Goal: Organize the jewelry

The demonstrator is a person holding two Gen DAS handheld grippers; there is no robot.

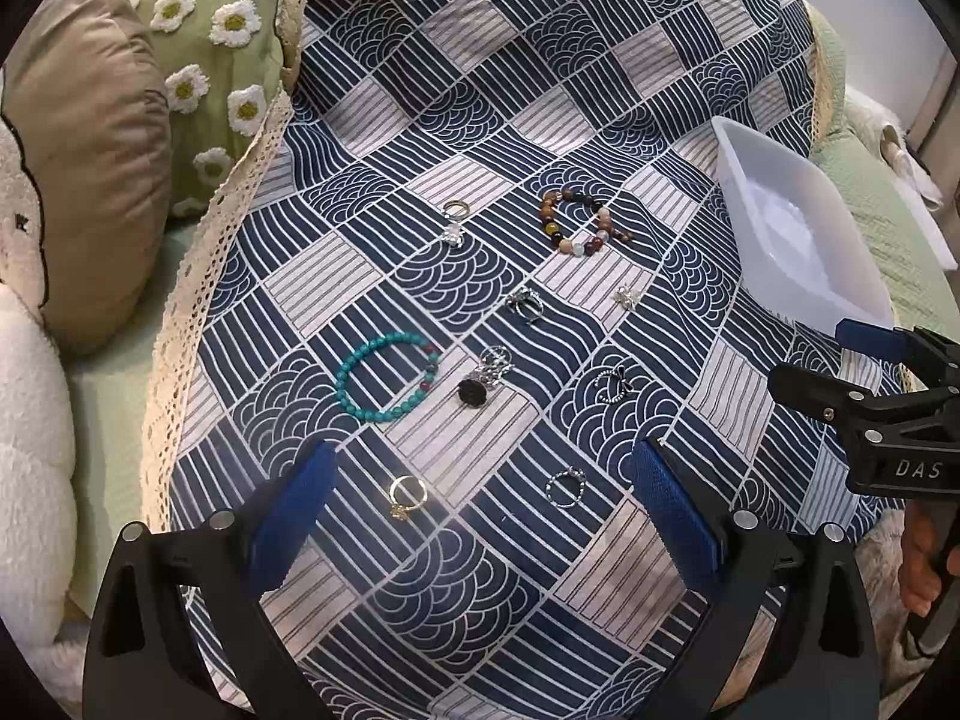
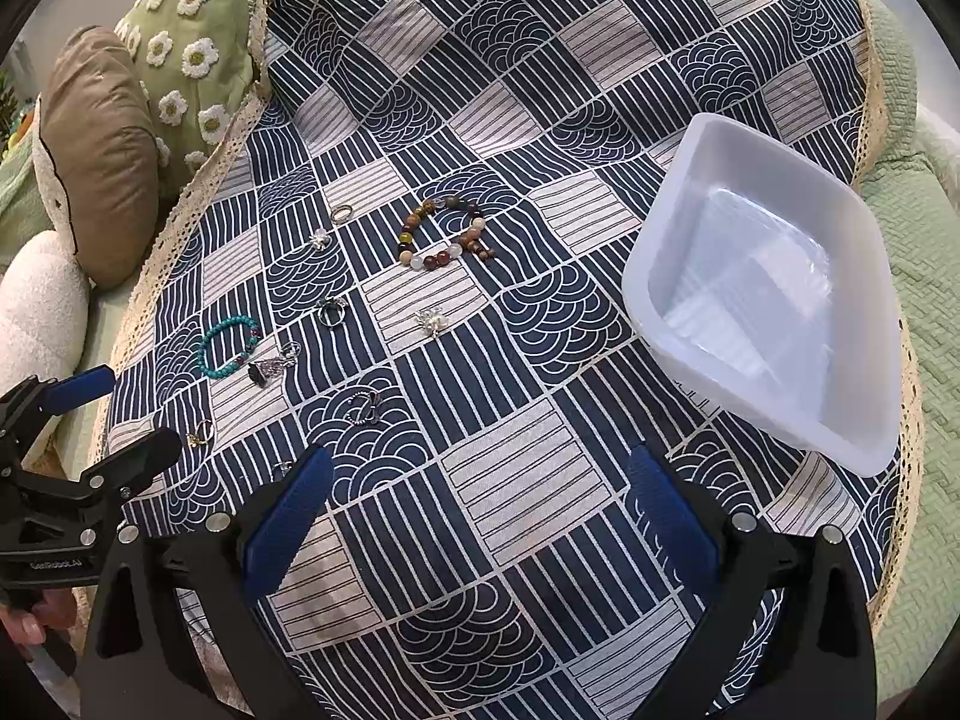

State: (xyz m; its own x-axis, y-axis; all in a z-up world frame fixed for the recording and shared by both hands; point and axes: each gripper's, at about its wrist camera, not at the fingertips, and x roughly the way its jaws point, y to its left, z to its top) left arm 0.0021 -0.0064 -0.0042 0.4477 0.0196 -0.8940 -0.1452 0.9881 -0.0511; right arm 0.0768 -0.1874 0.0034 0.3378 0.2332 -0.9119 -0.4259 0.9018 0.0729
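Jewelry lies scattered on a blue and white patterned cloth (image 1: 480,90). A turquoise bead bracelet (image 1: 384,377) lies left of centre, a brown bead bracelet (image 1: 576,222) farther back. Several rings lie between them, including a gold ring (image 1: 407,495) and a beaded ring (image 1: 566,487) just ahead of my left gripper (image 1: 480,510), which is open and empty. My right gripper (image 2: 480,516) is open and empty over bare cloth. An empty white tray (image 2: 768,276) sits at the right. The brown bracelet (image 2: 444,234) and turquoise bracelet (image 2: 231,345) also show in the right wrist view.
A green daisy pillow (image 1: 204,48) and a tan pillow (image 1: 90,156) lie at the left past the cloth's lace edge (image 1: 180,324). Green bedding (image 2: 924,276) lies beyond the tray. The right gripper's body (image 1: 888,414) shows at the left wrist view's right edge.
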